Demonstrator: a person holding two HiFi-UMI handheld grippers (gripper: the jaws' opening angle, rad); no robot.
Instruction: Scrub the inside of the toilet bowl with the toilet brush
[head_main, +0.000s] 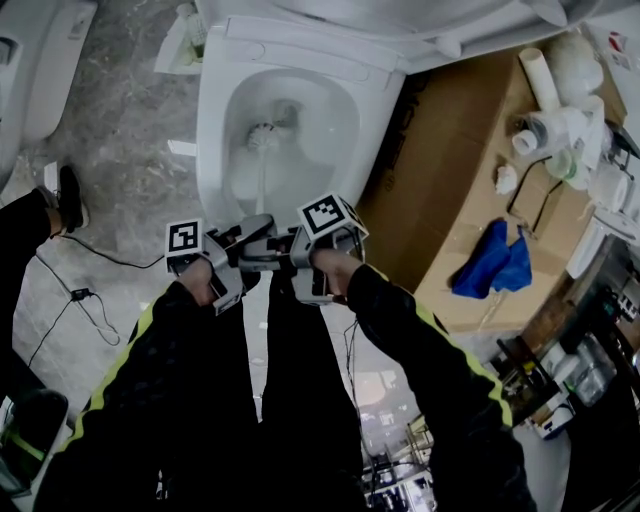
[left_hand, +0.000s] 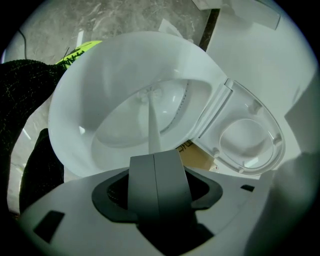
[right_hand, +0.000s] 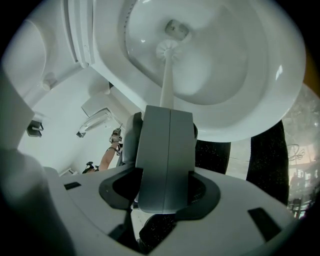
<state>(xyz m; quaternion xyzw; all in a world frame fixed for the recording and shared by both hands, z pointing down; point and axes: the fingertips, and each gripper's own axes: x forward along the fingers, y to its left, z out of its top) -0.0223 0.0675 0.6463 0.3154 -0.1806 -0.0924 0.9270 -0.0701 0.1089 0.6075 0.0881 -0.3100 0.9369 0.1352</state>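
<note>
The white toilet bowl (head_main: 215, 150) stands open in front of me with its lid (left_hand: 248, 136) raised. A white toilet brush (head_main: 262, 136) has its head low in the bowl beside the drain hole (right_hand: 176, 29), and its thin handle (right_hand: 167, 80) runs back to my hands. My left gripper (head_main: 250, 238) and right gripper (head_main: 285, 250) meet just before the bowl's front rim, both shut on the handle. In the left gripper view the handle (left_hand: 153, 132) comes out from between the left gripper (left_hand: 154, 156) jaws. The right gripper (right_hand: 170, 109) jaws are also pressed together around it.
A flattened cardboard box (head_main: 470, 170) lies right of the toilet, with a blue cloth (head_main: 495, 260) and white pipe parts (head_main: 548, 110) on it. A second toilet (head_main: 40, 60) stands at the far left. A black cable (head_main: 80, 295) and a shoe (head_main: 68, 196) are on the marble floor.
</note>
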